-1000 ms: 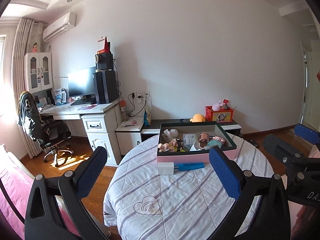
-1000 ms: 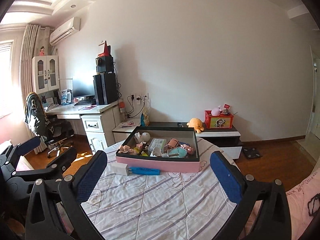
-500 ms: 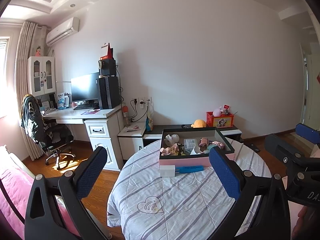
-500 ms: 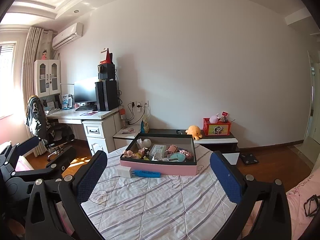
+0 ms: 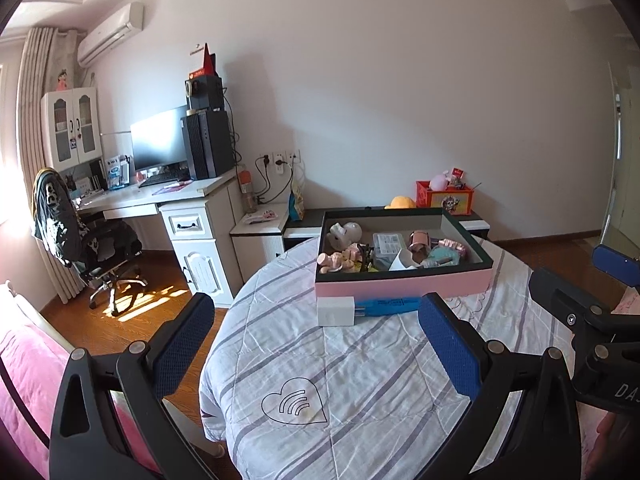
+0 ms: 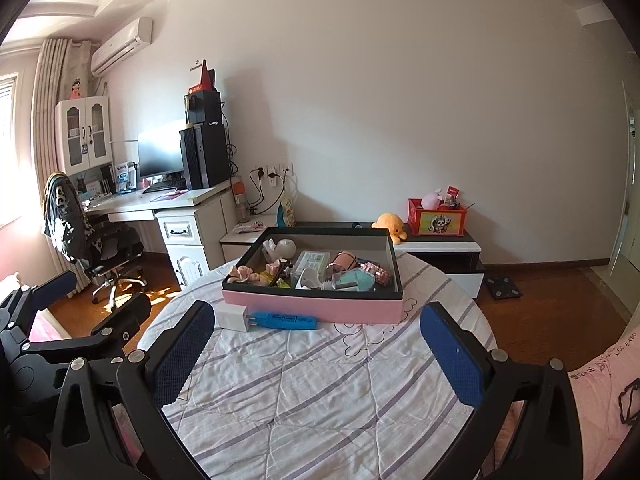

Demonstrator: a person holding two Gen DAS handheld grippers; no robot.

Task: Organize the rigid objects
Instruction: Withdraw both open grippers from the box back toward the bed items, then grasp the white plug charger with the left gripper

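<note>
Left tongs (image 5: 316, 344) apart, right tongs (image 6: 316, 346) apart, both empty, pink box (image 6: 312, 308) apparently holding trinkets

1. Right gripper (image 6: 316, 350), jaws spread wide, empty, lower frame.
2. Pink box (image 6: 312, 306) mid-frame, full of small items.
3. White charger (image 6: 231, 317) touching blue marker (image 6: 286, 320), just before box.
4. Left gripper (image 6: 80, 304) at left edge.

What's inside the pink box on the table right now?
The pink box holds a jumble: a white figurine, a clear packet, a pink cup, a teal item and small pink toys. Anything beneath them is hidden.
</note>
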